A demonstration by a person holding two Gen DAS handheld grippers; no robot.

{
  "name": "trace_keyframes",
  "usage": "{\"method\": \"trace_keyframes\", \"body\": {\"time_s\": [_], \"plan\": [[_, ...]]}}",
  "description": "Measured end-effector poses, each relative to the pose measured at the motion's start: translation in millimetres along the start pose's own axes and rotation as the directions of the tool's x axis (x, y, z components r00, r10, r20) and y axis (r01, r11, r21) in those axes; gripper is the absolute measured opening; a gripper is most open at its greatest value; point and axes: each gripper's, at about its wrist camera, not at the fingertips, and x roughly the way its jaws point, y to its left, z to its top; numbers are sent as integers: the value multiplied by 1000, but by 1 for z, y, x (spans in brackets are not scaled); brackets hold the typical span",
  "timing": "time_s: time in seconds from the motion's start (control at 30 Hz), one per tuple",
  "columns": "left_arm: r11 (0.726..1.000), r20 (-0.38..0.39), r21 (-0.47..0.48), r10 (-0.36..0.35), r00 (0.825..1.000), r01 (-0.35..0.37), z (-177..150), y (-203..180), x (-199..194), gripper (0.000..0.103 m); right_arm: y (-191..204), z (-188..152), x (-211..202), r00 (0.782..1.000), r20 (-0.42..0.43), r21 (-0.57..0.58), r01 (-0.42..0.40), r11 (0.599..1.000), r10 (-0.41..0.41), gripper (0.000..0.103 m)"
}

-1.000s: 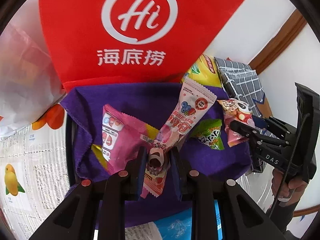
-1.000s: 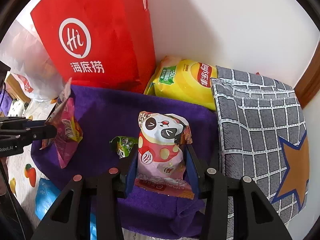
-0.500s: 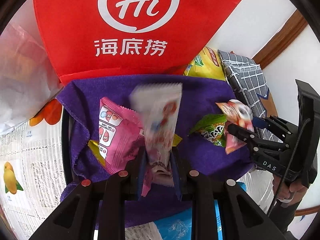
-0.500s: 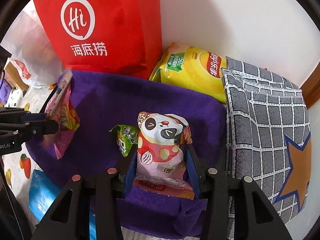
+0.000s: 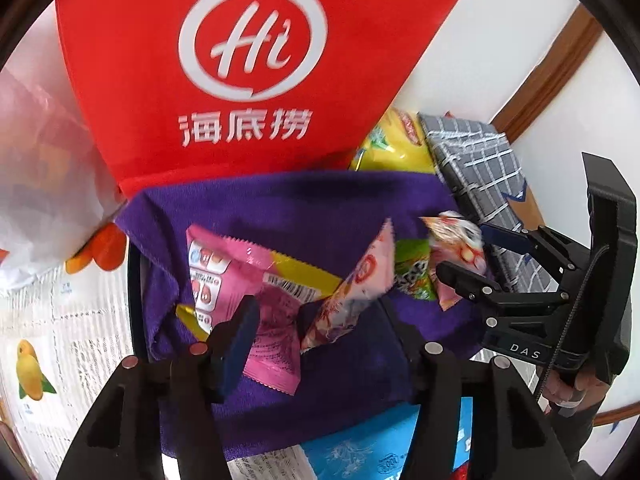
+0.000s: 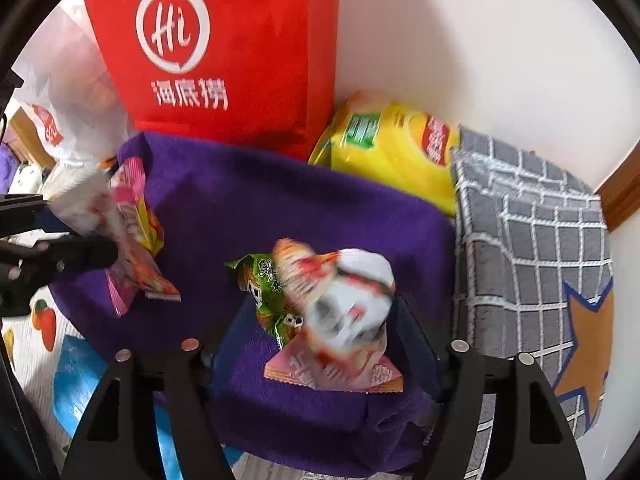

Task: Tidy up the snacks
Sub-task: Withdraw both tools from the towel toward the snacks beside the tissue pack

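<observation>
A purple cloth (image 5: 300, 208) (image 6: 280, 200) holds the snacks. My left gripper (image 5: 320, 328) hangs over it with its jaws opening. The long pink-and-white packet (image 5: 352, 292) leans loose between them, tipped to the right, and neither pad presses on it. Under it a flat pink packet (image 5: 240, 280) lies on the cloth. My right gripper (image 6: 324, 340) is also opening. The panda packet (image 6: 344, 320) is blurred and dropping free between its fingers, against a small green packet (image 6: 264, 288). The left gripper (image 6: 80, 248) shows at the left edge of the right wrist view.
A red bag (image 5: 248, 60) stands behind the cloth against the white wall. A yellow chips bag (image 6: 392, 148) and a grey checked cloth (image 6: 532, 240) lie at the right. A white plastic bag (image 5: 40, 180) sits at the left, a blue packet (image 5: 360, 448) at the near edge.
Both grippers went from shut to open. The long packet slipped from the left jaws and tipped right. The panda packet came out of the right jaws and sank beside the green one.
</observation>
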Motion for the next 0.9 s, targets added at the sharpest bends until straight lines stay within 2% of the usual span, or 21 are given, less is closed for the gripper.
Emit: {"method": "trace_keyframes", "body": {"time_s": [0.3,0.5,0.63,0.7,0.9], "plan": [[1000,33,-19,-16,999,17,4,2,-17,57,2,2,-48,990,137,40,4,999,-10,72],[1000,95,-15,-4,995,6,2,2,-40,57,9,-6,-76,976,217,59,15,998,-27,72],[1000,119,-18,-2,993,4,0,1,-55,57,14,-26,-87,980,200,70,-2,998,-12,71],[1000,134,-14,4,991,-2,-2,-2,-63,57,18,-43,-94,982,188,74,-27,997,13,65],[1000,176,26,4,984,-9,-10,-24,-93,57,18,-98,-111,978,202,103,-80,991,58,64]]}}
